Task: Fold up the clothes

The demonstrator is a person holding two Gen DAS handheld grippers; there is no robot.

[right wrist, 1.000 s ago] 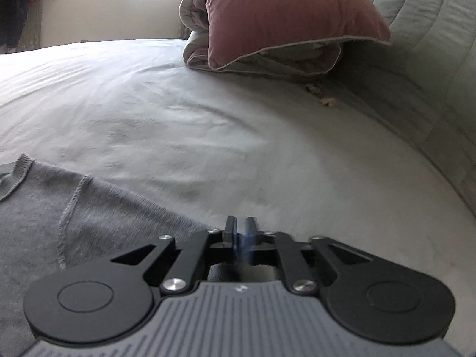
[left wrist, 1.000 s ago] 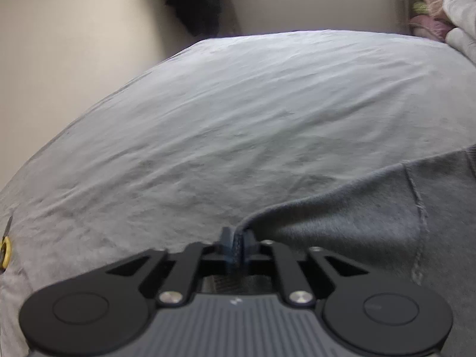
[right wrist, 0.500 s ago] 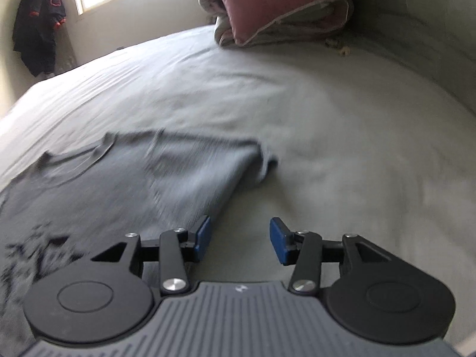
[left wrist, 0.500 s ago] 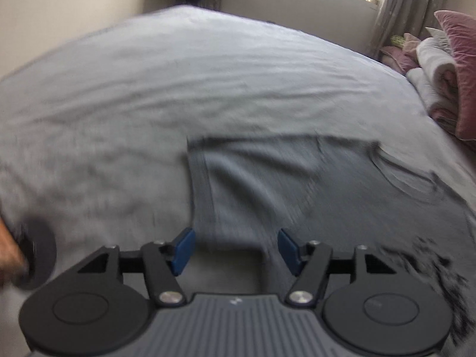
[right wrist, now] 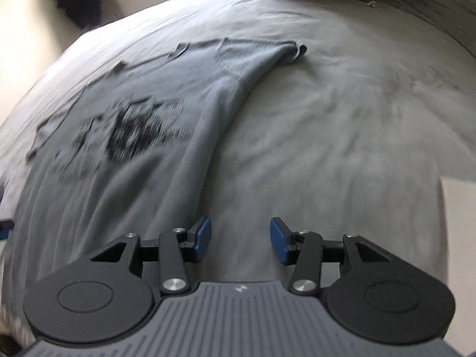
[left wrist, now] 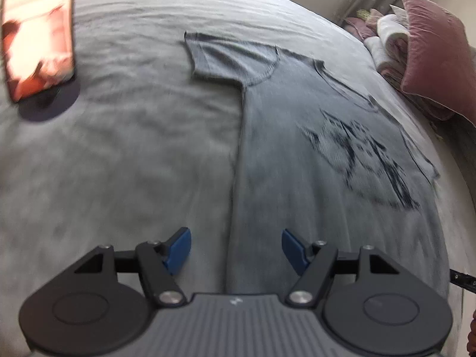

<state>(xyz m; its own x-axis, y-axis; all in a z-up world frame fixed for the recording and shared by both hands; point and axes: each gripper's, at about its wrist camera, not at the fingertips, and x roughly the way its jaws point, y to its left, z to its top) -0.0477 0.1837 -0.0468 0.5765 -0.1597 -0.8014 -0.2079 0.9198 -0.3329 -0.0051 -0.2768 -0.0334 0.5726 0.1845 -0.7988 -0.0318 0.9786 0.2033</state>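
Observation:
A grey T-shirt with a dark printed graphic lies flat and face up on the grey bed sheet, sleeves spread. It also shows in the right wrist view. My left gripper is open and empty, held above the shirt's left side seam near the hem. My right gripper is open and empty, above the sheet just right of the shirt's right side edge.
A phone on a round dark stand sits on the bed at the far left. Pink pillows and folded bedding are piled at the head of the bed. A padded headboard is at the right. Dark clothes hang by the wall.
Both grippers were shut on the shirt's sleeve ends a second ago. They opened, let go and drew back and up toward the hem, so the whole shirt now shows.

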